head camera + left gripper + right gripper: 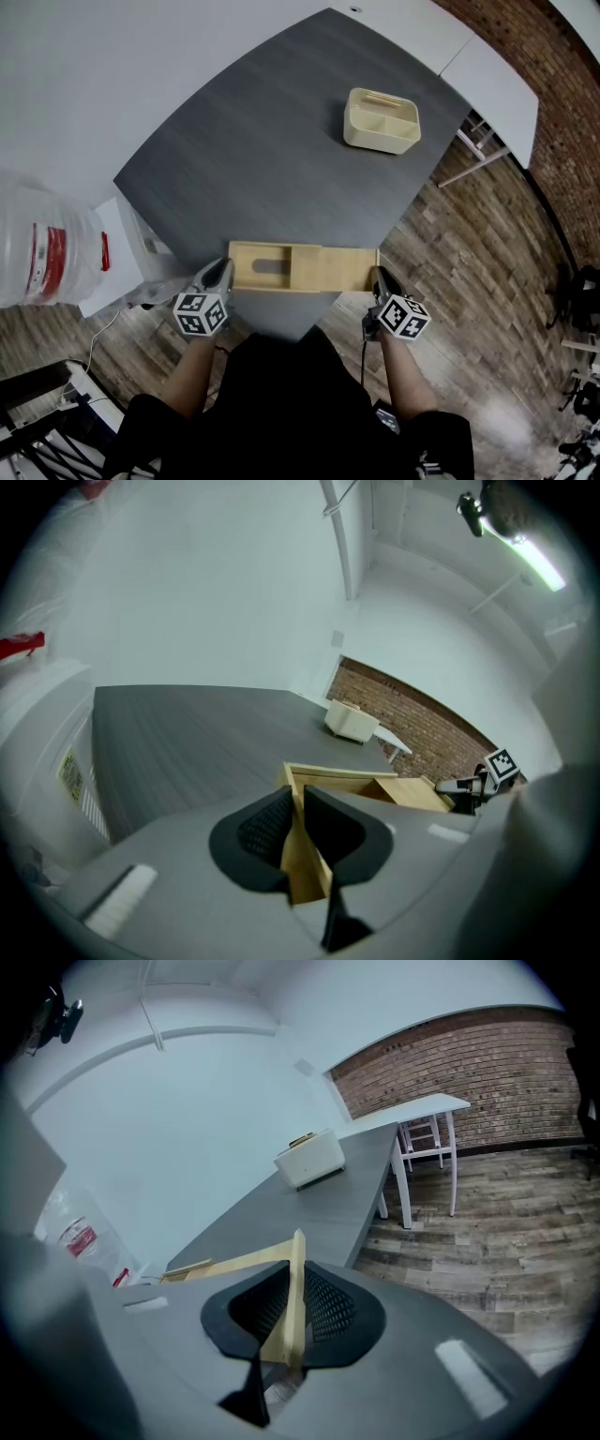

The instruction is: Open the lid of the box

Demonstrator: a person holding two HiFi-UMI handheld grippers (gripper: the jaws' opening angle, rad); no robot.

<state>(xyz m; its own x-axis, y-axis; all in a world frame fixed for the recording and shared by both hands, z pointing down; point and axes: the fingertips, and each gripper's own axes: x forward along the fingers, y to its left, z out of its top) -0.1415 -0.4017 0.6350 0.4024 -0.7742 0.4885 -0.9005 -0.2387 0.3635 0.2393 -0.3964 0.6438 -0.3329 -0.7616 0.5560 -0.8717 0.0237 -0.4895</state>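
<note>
At table point(281, 141) edge, left claw point(223, 272) clamped on left end of box point(309, 268), right claw point(378, 277) on right end.

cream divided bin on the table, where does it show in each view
Head view: cream divided bin at upper right, on the far part of the grey table.
Left gripper view: just right of centre, beyond the wooden box.
Right gripper view: above centre, far along the table.
Shared landmark: the wooden box, nearest in all three.
</note>
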